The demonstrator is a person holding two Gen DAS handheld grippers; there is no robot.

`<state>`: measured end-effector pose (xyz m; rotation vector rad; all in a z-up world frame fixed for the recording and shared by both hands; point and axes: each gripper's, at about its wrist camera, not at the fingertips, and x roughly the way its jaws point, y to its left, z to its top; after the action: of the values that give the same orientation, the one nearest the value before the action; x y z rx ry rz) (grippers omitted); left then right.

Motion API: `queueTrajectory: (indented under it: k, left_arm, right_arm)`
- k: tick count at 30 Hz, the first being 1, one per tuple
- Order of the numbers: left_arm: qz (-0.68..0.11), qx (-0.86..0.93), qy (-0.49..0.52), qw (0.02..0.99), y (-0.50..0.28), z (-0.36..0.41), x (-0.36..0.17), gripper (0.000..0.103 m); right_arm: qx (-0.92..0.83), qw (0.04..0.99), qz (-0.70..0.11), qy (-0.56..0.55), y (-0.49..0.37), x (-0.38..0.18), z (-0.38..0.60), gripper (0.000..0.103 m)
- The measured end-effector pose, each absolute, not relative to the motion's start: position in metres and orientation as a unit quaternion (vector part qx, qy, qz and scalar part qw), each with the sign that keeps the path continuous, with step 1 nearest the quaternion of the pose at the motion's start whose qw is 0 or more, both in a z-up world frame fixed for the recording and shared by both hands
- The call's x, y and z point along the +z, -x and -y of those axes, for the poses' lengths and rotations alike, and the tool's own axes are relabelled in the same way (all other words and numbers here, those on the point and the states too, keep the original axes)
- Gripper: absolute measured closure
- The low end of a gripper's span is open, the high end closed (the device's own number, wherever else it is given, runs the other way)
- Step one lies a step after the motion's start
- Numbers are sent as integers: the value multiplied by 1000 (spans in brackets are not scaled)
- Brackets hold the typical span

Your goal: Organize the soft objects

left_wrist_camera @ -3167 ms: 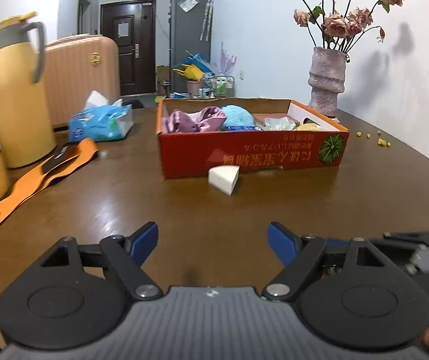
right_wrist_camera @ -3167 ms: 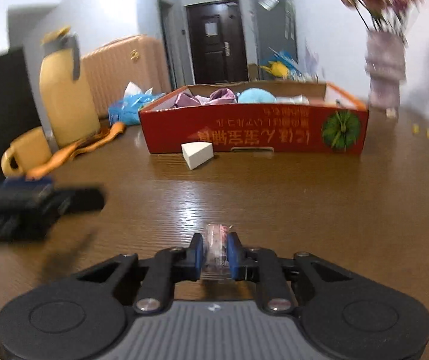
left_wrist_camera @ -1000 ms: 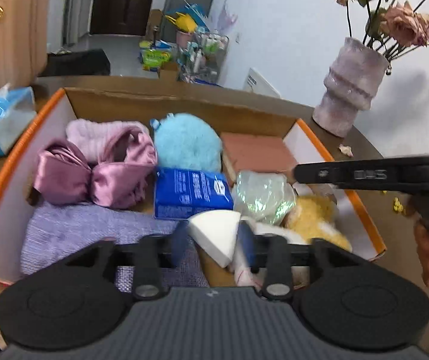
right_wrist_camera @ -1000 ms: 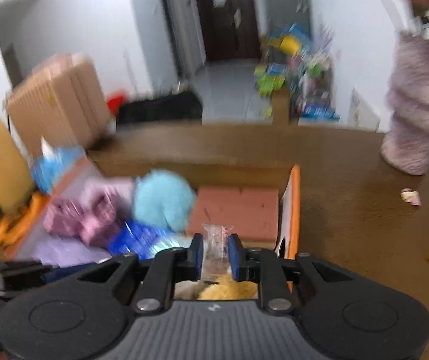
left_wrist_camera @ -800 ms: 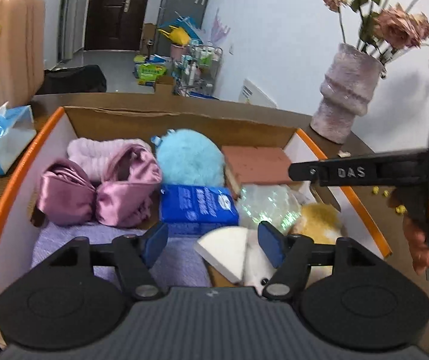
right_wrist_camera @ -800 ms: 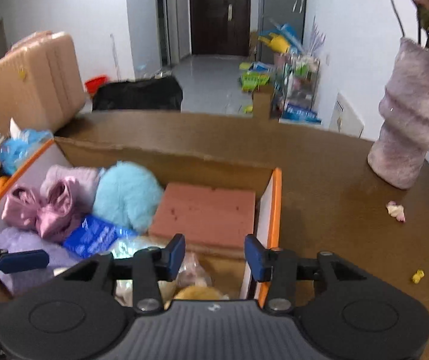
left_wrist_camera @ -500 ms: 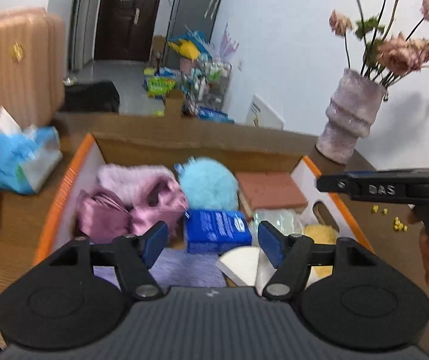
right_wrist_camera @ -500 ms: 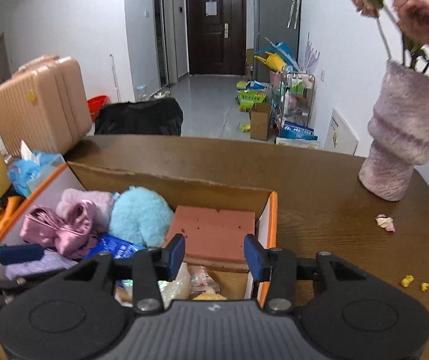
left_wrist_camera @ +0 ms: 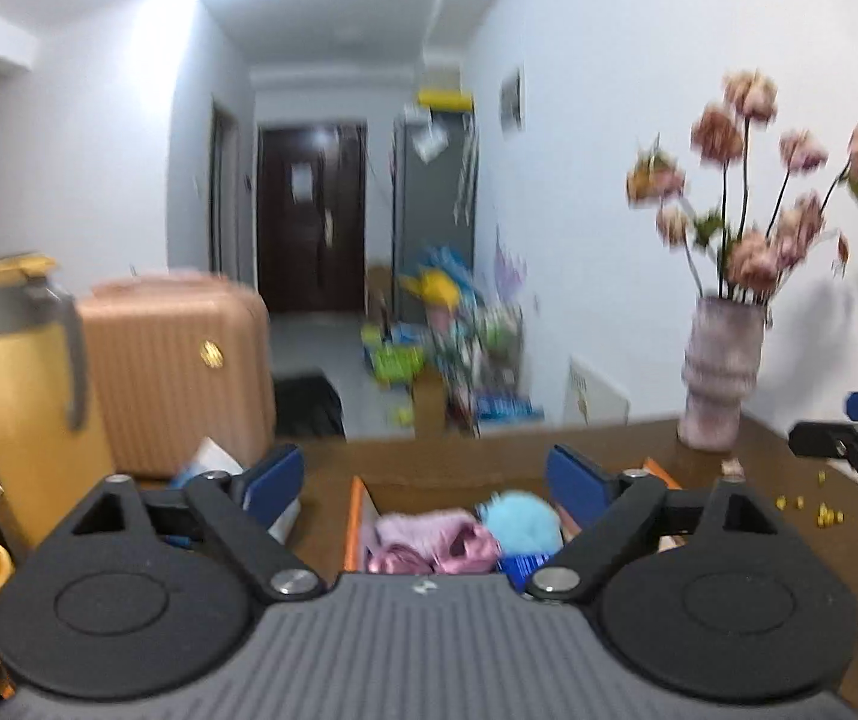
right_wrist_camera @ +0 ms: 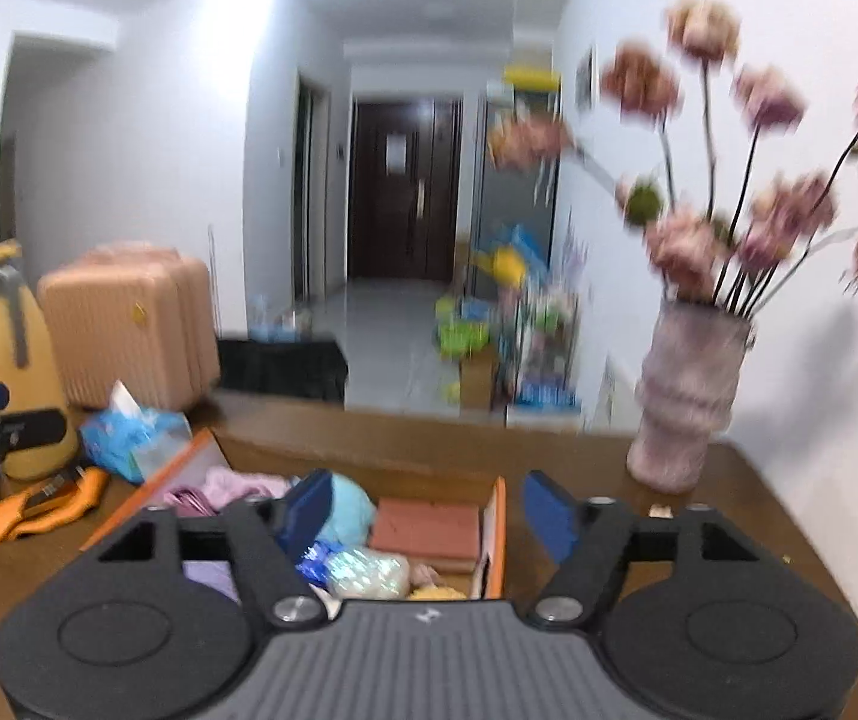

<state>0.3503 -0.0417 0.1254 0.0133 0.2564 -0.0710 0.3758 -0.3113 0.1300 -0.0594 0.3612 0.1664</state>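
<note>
Both hand-held grippers have pulled back and up from the box, and each has let go of what it held. The left hand-held gripper (left_wrist_camera: 423, 474) sits at the bottom of its frame with its blue fingers (left_wrist_camera: 276, 474) wide apart and nothing between them. The right hand-held gripper (right_wrist_camera: 426, 510) is the same, fingers (right_wrist_camera: 309, 507) apart and holding nothing.

The box (right_wrist_camera: 492, 540) is at the lower middle of both views, on the brown surface (right_wrist_camera: 417, 438). Inside it, toward the left, lies a pink bow (left_wrist_camera: 429, 540). A fluffy blue ball (left_wrist_camera: 519, 519) sits just to its right. In the right view a red-brown block (right_wrist_camera: 429, 525) lies next to the ball by the orange wall, and a shiny bag (right_wrist_camera: 369, 570) lies in front of it.

A vase (right_wrist_camera: 687, 396) of pink flowers stands at the right of the frame, apart from the box. A yellow jug (left_wrist_camera: 33, 396) stands at the left, with a tissue pack (right_wrist_camera: 135, 435) near the box. Both views are a bit blurred.
</note>
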Motion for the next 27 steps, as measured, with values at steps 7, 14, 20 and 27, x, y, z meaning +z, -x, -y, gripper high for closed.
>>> queueTrajectory:
  k: [7,14,20,27]
  left_arm:
    - [-78,-42,-12,996,-289,29,122,5]
    - [-71,-50,-2,996,-240,14,121,3]
    - [-81,-58,-16,995,-210,14,117,1]
    - [-74,-73,-17,994,-152,10,95,0]
  right_arm:
    - [78,994,-82,-4,-298,109,289,16]
    - [76,993,-85,-26,-258,111,275,15]
    - [85,995,-59,-9,-228,104,265,13]
    - [57,995,-78,-26,-181,78,265,13]
